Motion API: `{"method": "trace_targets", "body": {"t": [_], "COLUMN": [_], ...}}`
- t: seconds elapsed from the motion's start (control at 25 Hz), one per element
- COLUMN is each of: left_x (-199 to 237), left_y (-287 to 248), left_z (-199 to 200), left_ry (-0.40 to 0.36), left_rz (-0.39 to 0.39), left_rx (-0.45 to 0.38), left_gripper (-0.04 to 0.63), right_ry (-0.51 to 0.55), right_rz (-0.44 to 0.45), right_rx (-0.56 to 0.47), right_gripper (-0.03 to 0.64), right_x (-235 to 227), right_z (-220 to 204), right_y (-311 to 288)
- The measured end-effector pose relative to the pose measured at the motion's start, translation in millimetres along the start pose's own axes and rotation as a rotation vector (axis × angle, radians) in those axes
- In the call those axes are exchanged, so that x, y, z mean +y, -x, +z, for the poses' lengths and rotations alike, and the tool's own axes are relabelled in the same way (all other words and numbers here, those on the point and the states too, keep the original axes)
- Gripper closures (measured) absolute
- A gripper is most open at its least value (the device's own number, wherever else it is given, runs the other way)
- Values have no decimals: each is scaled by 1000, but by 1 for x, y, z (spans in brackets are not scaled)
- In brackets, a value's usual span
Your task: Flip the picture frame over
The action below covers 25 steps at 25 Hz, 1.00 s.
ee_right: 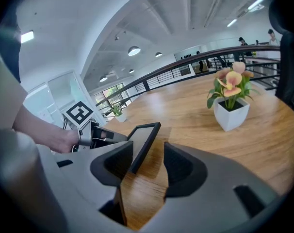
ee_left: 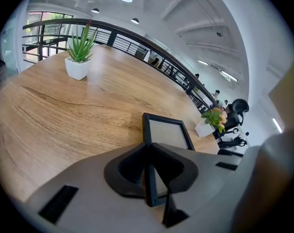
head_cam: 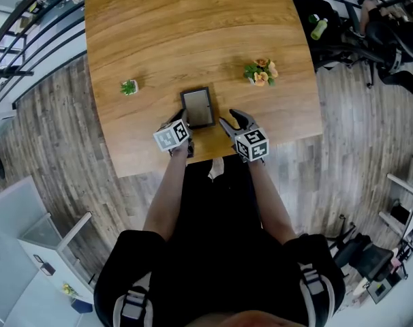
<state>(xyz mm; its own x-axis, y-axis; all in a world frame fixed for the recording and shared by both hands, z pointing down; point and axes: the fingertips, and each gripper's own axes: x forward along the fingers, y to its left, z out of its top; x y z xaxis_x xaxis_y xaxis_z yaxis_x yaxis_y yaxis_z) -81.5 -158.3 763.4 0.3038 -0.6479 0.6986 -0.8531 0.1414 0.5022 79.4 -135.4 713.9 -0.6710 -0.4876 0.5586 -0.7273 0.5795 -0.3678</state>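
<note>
A black picture frame [head_cam: 197, 107] with a grey panel facing up sits near the front edge of the wooden table [head_cam: 193, 33]. My left gripper [head_cam: 182, 129] is shut on the frame's near left edge. In the left gripper view the jaws [ee_left: 150, 154] pinch the thin black border of the frame [ee_left: 167, 132]. My right gripper [head_cam: 232, 122] stands open just right of the frame, touching nothing. In the right gripper view the frame [ee_right: 144, 139] looks tilted, slanting up in front of the left jaw, with the left gripper [ee_right: 96, 136] behind it.
A small green plant in a white pot [head_cam: 129, 87] [ee_left: 79, 57] stands to the left. A flower pot [head_cam: 261, 72] [ee_right: 230, 101] [ee_left: 212, 123] stands to the right. The table's front edge runs just under both grippers. Office chairs [head_cam: 384, 39] stand off the far right.
</note>
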Motion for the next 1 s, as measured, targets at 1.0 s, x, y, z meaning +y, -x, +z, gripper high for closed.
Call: {"method": "trace_targets", "body": {"t": [1.0], "left_x": [-43], "left_y": [57], "left_z": [54], "left_ry": [-44], "left_rz": [-171], "left_rx": [-151], "left_gripper": [537], "right_ry": [-291], "right_rz": [220], "right_rx": [-162], "right_gripper": [439], "right_x": [54], "right_z": [22], "right_y": [-4]}}
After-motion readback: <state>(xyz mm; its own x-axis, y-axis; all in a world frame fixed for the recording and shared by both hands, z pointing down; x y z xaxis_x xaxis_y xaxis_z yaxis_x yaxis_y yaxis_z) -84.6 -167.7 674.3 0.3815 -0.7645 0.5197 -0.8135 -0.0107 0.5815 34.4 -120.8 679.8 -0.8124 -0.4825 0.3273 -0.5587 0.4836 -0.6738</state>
